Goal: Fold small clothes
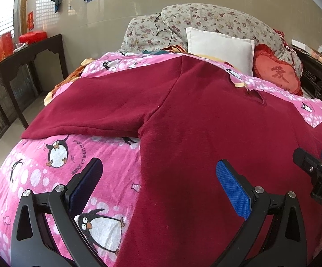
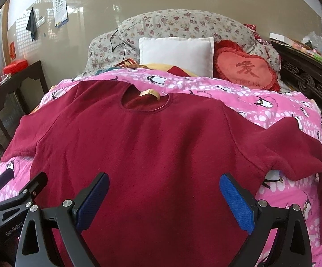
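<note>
A dark red long-sleeved top (image 2: 143, 146) lies spread flat on a pink penguin blanket (image 2: 227, 93), neck hole with a tan label (image 2: 149, 93) facing the pillows. Both sleeves stretch out sideways; the right cuff hangs toward the near right. My right gripper (image 2: 164, 194) hovers open over the lower middle of the top, nothing between its blue pads. In the left wrist view the same top (image 1: 205, 133) fills the centre, its left sleeve (image 1: 89, 115) reaching left. My left gripper (image 1: 158, 184) stands open over the top's left side edge. The right gripper (image 1: 316, 173) shows at the right edge.
Floral pillows (image 2: 183, 22), a white cushion (image 2: 176, 55) and a red heart cushion (image 2: 245, 71) sit at the bed's head. A dark wooden side table (image 1: 27, 55) with red boxes stands left of the bed. A carved dark bed frame (image 2: 312, 84) runs along the right.
</note>
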Motion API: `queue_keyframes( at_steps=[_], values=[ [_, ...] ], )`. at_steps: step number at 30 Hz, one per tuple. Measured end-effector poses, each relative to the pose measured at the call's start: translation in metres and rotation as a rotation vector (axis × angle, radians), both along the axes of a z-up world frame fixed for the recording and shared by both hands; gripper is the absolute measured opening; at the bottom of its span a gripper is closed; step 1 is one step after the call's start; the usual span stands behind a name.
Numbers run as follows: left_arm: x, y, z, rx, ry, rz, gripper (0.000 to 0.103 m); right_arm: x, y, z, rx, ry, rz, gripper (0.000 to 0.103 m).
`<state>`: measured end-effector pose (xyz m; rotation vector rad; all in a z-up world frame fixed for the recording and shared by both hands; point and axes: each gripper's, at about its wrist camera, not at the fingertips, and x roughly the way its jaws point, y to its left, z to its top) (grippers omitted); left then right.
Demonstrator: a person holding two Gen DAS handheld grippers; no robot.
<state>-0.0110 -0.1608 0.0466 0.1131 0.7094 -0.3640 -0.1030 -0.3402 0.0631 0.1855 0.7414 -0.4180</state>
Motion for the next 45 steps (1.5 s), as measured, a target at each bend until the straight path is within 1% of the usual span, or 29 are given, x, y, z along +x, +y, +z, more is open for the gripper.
queue_keyframes(
  at_steps=[13,17,20,22,23,25,28,29,31,32,33,36,38,39,42,43,44,45],
  values=[
    [0.003,0.005,0.000,-0.002,0.005,0.011,0.102,0.003,0.011,-0.003,-0.005,0.018,0.023,0.099],
    [0.007,0.016,0.006,-0.010,0.030,0.029,0.102,0.005,0.014,0.002,0.028,0.027,0.056,0.099],
    [0.016,0.042,0.018,-0.082,0.072,0.062,0.102,0.008,0.020,0.008,0.082,0.024,0.105,0.099],
    [0.026,0.068,0.025,-0.160,0.113,0.094,0.102,0.012,0.028,0.013,0.104,0.029,0.146,0.099],
    [0.034,0.087,0.028,-0.215,0.135,0.127,0.102,0.015,0.033,0.016,0.108,0.036,0.171,0.099],
    [0.045,0.113,0.029,-0.282,0.160,0.187,0.102,0.019,0.045,0.021,0.090,0.051,0.217,0.099],
    [0.068,0.155,0.023,-0.367,0.220,0.274,0.102,0.024,0.063,0.024,0.008,0.060,0.256,0.099],
    [0.076,0.166,0.020,-0.390,0.246,0.298,0.102,0.025,0.066,0.026,-0.003,0.061,0.266,0.099],
    [0.096,0.194,0.011,-0.468,0.307,0.359,0.099,0.027,0.070,0.026,0.005,0.058,0.278,0.099],
    [0.104,0.206,0.005,-0.517,0.336,0.382,0.099,0.030,0.070,0.024,0.014,0.060,0.282,0.099],
    [0.115,0.220,-0.005,-0.601,0.387,0.413,0.099,0.032,0.071,0.023,0.035,0.060,0.287,0.099],
    [0.137,0.245,-0.034,-0.813,0.501,0.482,0.099,0.036,0.072,0.019,0.078,0.065,0.297,0.099],
    [0.149,0.250,-0.040,-0.846,0.509,0.502,0.098,0.038,0.072,0.017,0.090,0.071,0.303,0.099],
    [0.156,0.250,-0.040,-0.846,0.485,0.515,0.098,0.039,0.072,0.016,0.095,0.074,0.305,0.099],
    [0.169,0.248,-0.038,-0.848,0.451,0.529,0.097,0.038,0.070,0.015,0.111,0.073,0.302,0.099],
    [0.174,0.247,-0.039,-0.853,0.441,0.524,0.094,0.038,0.068,0.015,0.118,0.070,0.299,0.099],
    [0.179,0.244,-0.038,-0.867,0.438,0.495,0.074,0.038,0.067,0.014,0.126,0.068,0.296,0.099],
    [0.184,0.243,-0.040,-0.883,0.445,0.460,0.043,0.037,0.065,0.015,0.140,0.065,0.293,0.099]
  ],
)
